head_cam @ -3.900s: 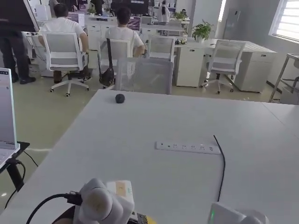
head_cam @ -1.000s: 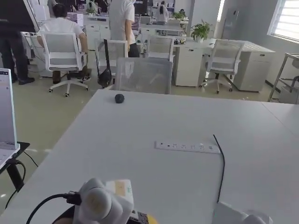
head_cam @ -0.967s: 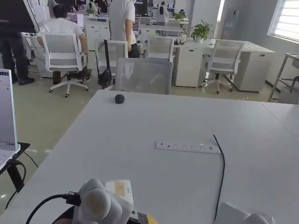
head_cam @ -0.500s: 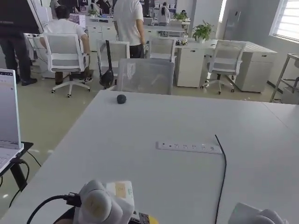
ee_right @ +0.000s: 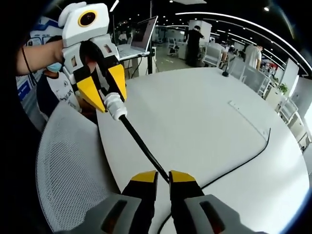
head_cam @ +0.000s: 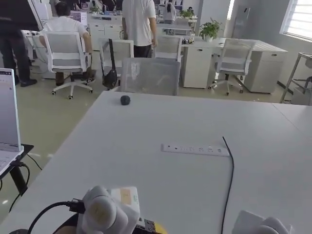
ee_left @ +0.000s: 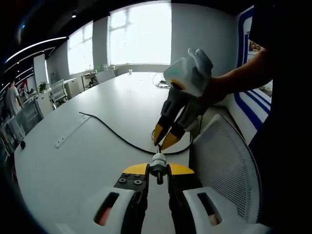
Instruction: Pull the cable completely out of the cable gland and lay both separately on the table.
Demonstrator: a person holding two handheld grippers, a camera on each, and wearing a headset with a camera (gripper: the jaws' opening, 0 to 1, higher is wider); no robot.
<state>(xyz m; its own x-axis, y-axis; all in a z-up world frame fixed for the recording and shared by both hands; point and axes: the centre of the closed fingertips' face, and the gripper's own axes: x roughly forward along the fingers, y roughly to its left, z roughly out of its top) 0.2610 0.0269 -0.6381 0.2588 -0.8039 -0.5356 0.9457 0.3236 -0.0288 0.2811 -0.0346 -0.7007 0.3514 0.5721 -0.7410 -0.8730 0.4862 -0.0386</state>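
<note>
My left gripper [ee_left: 157, 170] is shut on the small white cable gland [ee_left: 158, 160] near the table's front edge. In the right gripper view the gland [ee_right: 113, 106] sits between the left gripper's yellow fingers [ee_right: 92, 92], and the black cable [ee_right: 144, 146] runs straight out of it into my right gripper [ee_right: 163, 176], which is shut on the cable. The cable [ee_left: 112, 131] then trails in a long curve across the white table [head_cam: 146, 126]. Seen from the left gripper, the right gripper [ee_left: 162, 143] pinches the cable a short way beyond the gland.
A white power strip [head_cam: 195, 148] lies mid-table beside the cable's far stretch [head_cam: 229, 180]. A small dark round object [head_cam: 125, 100] sits at the far edge by a mesh chair [head_cam: 150, 75]. A laptop [head_cam: 7, 117] stands at the left. People stand and sit at desks beyond.
The head camera has shifted slightly. A person in the background has stood up and walked right. Both gripper bodies stay low at the bottom edge, the right one a little further right.
</note>
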